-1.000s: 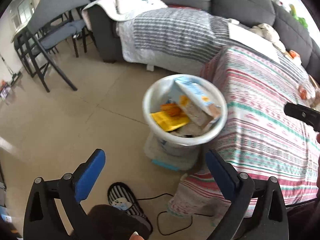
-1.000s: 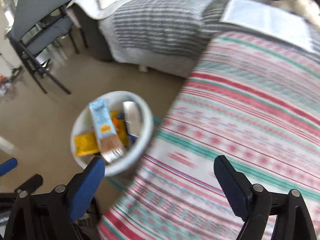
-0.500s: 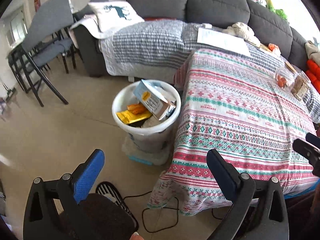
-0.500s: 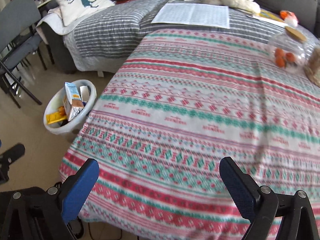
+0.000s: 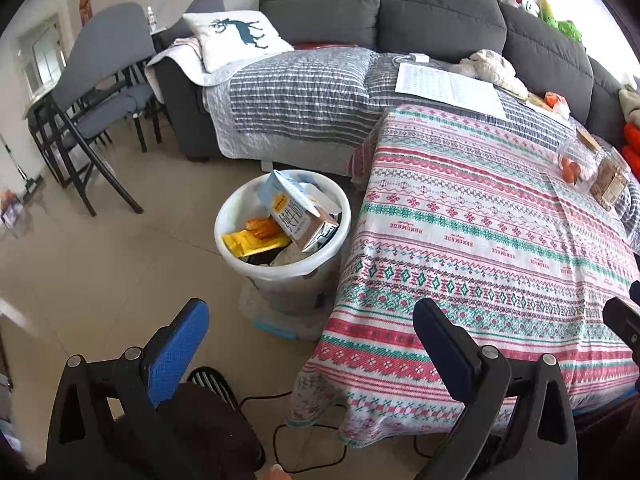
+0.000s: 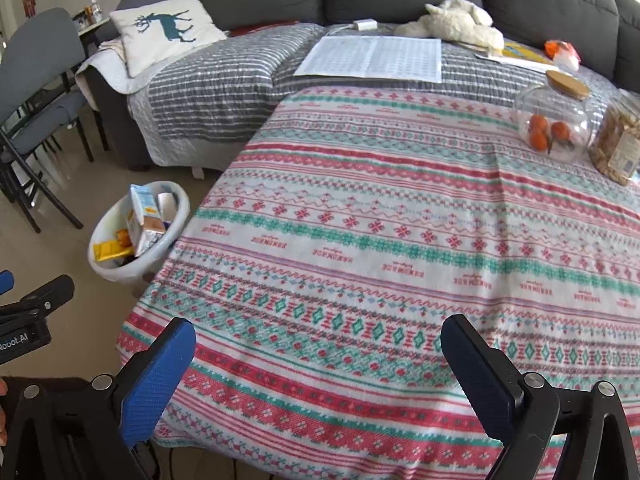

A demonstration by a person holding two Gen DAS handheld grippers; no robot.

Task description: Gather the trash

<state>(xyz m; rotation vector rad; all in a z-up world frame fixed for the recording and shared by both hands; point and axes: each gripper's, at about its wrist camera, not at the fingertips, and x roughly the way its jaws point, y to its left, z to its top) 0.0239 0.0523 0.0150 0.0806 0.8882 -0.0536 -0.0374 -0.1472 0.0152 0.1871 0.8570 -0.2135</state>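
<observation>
Here my left gripper [image 5: 310,322] hangs with its blue pads spread wide and nothing between them, and my right gripper [image 6: 318,344] stands just as wide, also empty, over the near part of the table.

I take the white trash bin [image 5: 236,216] as my landmark. It stands on the tiled floor [image 5: 100,264], touching or just beside the hanging edge of the patterned tablecloth [image 6: 360,240], and it is full. A milk carton [image 5: 294,216] lies across the top of the load, tilted; in the left wrist view its long axis runs from the bin's far rim down toward the near right, printed face up and its flat end lowest, toward the tablecloth. A yellow wrapper [image 5: 252,240] lies flat to the left of the carton, inside the bin, with an orange packet [image 5: 262,226] between the two. Under the bin sits a pale mat with a blue edge [image 5: 276,328].

Beyond the bin is a grey sofa [image 5: 400,12] covered by a striped quilt [image 5: 296,88], with a deer-print pillow [image 5: 236,38] at its left end. Left of the bin, well apart, stand folding chairs [image 5: 96,80]. Right of the bin the table stretches away; at its far right corner a clear jar with oranges [image 6: 554,124] stands just beside a jar of snacks [image 6: 618,144]. A printed sheet [image 6: 372,58] lies on the quilt past the table's far edge. A black cable [image 5: 280,432] curls on the floor near me.
</observation>
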